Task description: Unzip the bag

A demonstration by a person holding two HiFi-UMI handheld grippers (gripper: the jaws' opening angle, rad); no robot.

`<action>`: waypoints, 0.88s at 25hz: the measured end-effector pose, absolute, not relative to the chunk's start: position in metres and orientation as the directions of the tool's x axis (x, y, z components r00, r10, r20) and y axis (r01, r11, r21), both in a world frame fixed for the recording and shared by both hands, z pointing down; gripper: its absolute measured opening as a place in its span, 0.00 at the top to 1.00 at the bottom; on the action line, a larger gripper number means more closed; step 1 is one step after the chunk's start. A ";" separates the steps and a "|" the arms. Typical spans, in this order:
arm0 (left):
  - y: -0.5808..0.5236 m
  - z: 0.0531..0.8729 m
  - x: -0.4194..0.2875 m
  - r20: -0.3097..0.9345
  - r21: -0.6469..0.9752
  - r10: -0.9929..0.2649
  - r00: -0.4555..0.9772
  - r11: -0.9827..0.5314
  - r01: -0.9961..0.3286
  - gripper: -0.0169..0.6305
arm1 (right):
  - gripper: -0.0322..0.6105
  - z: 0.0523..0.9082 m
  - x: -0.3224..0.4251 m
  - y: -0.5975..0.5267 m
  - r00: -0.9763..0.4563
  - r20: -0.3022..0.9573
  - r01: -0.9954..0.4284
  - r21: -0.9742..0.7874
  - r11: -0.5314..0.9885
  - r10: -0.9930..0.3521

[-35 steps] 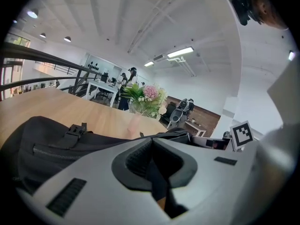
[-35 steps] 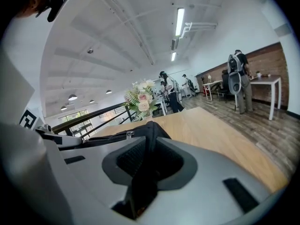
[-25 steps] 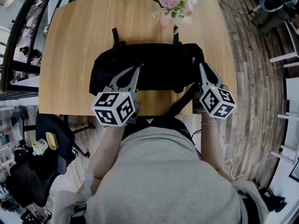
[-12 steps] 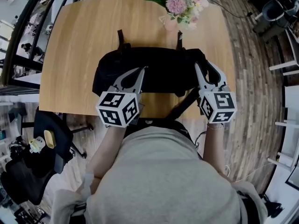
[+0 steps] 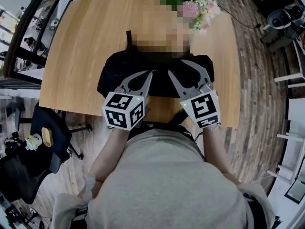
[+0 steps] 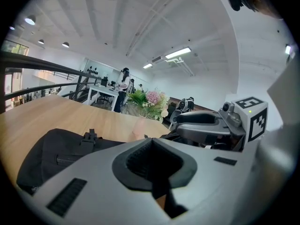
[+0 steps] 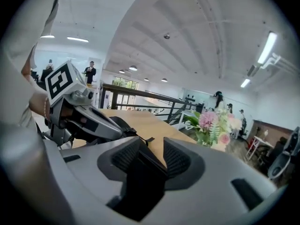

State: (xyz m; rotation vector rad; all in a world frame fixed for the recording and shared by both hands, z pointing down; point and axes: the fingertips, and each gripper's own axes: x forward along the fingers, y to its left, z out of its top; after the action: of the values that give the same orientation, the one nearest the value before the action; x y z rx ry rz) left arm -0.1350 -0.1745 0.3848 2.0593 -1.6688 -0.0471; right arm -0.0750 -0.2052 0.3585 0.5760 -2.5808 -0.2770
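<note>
Right tongs [image 5: 177,67] farther left, jaws freshly wider around bag [image 5: 113,78]

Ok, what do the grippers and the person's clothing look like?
Both the left gripper and right gripper have light grey jaws with black ribbed lining, each carrying a white cube with black square markers. The person wears a grey top.

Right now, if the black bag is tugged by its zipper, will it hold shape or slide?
Probably floppy: the black bag slumps low with rounded, sagging edges. It could slide or bunch on the smooth wooden table unless pinned. Its loose strap would likely trail.
</note>
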 end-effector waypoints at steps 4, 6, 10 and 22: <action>-0.173 0.386 -0.135 0.270 0.390 -0.930 0.250 -0.132 -0.911 0.95 | 0.67 0.375 -0.090 -0.194 -0.779 0.497 -0.229 0.343 0.911 -0.382; -0.172 0.387 -0.134 0.270 0.394 -0.931 0.247 -0.127 -0.910 0.95 | 0.67 0.382 -0.094 -0.190 -0.768 0.530 -0.177 0.362 0.915 -0.359; -0.168 0.386 -0.133 0.270 0.400 -0.932 0.243 -0.121 -0.908 0.95 | 0.67 0.393 -0.104 -0.181 -0.761 0.563 -0.106 0.382 0.918 -0.322; -0.166 0.393 -0.136 0.282 0.410 -0.932 0.226 -0.096 -0.907 0.95 | 0.79 0.423 -0.114 -0.177 -0.700 0.648 0.033 0.448 0.894 -0.299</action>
State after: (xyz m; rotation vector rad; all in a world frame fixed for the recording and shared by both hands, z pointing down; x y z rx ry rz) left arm -0.1361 -0.1656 0.3927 2.0077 -1.6869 -0.0667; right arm -0.1141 -0.1774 0.4226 0.1900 -2.2871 -0.5575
